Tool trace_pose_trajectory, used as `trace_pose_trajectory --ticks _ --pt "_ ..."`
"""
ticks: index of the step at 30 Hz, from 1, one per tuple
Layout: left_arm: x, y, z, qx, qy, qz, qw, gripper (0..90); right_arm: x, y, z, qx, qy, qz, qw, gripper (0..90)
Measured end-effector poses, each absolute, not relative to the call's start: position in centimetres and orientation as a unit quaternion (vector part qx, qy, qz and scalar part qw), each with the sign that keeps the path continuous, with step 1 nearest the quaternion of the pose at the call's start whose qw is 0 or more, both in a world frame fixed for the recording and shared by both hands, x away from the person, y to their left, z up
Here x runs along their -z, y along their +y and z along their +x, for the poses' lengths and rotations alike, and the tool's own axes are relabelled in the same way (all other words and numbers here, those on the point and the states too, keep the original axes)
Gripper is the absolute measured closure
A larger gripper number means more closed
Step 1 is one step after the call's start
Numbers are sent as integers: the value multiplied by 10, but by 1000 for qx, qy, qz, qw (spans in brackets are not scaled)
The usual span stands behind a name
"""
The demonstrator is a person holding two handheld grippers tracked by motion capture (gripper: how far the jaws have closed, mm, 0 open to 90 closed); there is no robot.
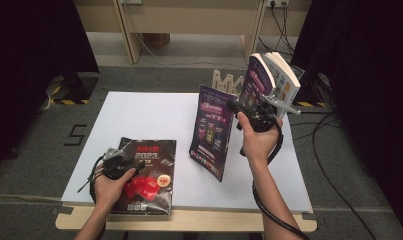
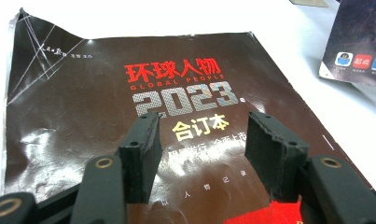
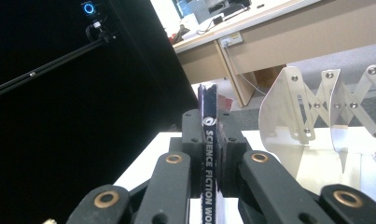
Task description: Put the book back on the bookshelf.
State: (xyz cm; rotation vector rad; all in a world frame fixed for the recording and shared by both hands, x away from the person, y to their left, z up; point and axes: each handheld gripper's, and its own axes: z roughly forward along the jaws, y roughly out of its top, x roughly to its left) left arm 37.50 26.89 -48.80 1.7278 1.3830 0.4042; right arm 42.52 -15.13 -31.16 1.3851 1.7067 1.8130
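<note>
On the white table [image 1: 139, 112] lies a dark magazine [image 1: 149, 170], and our left gripper [image 1: 114, 162] rests over it with jaws apart, holding nothing. Our right gripper [image 1: 256, 112] is raised above the table, jaws clamped on the spine of a purple magazine [image 1: 211, 130] that hangs beside upright books [image 1: 271, 80].

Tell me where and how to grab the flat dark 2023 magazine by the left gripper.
Grip the dark magazine at its near edge, which appears to overhang the table front. Bring the open left gripper in level from the person's side, one jaw above, one below, since it lies flat.
</note>
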Motion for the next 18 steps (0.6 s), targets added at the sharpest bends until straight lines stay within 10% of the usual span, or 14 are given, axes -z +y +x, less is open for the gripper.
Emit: trace_pose_trajectory --ticks 18 --pt "488 268 375 -162 554 693 432 446 307 -164 420 -633 584 483 159 849"
